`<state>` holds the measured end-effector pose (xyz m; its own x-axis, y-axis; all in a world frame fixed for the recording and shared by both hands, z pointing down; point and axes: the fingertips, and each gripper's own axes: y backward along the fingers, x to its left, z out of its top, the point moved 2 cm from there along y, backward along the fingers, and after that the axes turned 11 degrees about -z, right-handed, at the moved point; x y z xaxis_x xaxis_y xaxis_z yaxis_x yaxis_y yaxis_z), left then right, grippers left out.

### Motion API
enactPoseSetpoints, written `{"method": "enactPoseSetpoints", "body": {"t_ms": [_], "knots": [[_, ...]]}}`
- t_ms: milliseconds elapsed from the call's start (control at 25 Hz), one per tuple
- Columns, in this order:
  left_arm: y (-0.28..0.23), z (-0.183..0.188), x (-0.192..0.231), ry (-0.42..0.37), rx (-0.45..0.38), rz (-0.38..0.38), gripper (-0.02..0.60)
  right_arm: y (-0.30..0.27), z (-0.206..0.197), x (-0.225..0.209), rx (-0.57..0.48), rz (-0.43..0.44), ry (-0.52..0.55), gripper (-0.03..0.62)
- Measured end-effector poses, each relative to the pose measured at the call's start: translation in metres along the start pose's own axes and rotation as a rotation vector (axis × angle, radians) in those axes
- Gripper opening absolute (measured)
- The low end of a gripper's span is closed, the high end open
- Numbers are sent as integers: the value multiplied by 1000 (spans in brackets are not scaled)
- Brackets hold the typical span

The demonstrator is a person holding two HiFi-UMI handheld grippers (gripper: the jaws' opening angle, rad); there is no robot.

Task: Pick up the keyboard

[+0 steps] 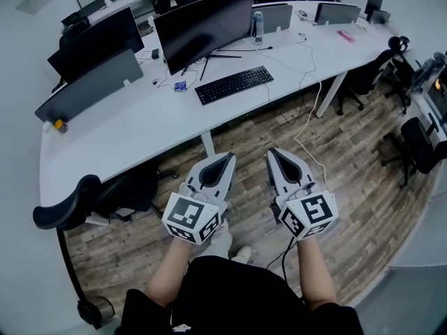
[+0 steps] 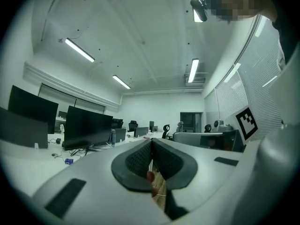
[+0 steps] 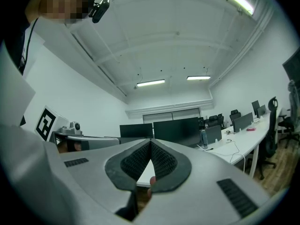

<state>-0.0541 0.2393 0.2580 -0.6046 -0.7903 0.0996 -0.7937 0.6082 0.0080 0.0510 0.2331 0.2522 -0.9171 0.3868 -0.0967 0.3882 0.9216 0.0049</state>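
Observation:
A black keyboard (image 1: 234, 84) lies on the white desk (image 1: 140, 128), in front of a large black monitor (image 1: 202, 30). My left gripper (image 1: 231, 156) and my right gripper (image 1: 269, 152) hang side by side over the wooden floor, short of the desk's near edge and well apart from the keyboard. Both point level towards the desk. Each has its jaws shut with nothing between them. In the left gripper view the closed tips (image 2: 151, 141) face the monitor (image 2: 88, 128). In the right gripper view the closed tips (image 3: 150, 142) face the monitors (image 3: 177, 131).
A second monitor (image 1: 96, 44) and a grey divider (image 1: 91, 86) stand at the desk's left. A can (image 1: 258, 26) stands right of the main monitor. A black office chair (image 1: 91, 194) sits at the near left, further chairs (image 1: 412, 145) at the right. A white cable (image 1: 311, 110) hangs off the desk.

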Motion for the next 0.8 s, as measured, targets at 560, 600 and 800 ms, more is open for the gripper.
{"method": "enactPoseSetpoints", "body": {"t_ms": [560, 600, 800], "knots": [[-38, 10, 92, 9, -28, -23, 5, -95, 6, -10, 8, -21, 33, 5], [-40, 11, 99, 8, -30, -25, 5, -102, 6, -11, 7, -25, 35, 5], [-50, 10, 132, 11, -24, -31, 5, -135, 7, -13, 8, -40, 43, 5]]}}
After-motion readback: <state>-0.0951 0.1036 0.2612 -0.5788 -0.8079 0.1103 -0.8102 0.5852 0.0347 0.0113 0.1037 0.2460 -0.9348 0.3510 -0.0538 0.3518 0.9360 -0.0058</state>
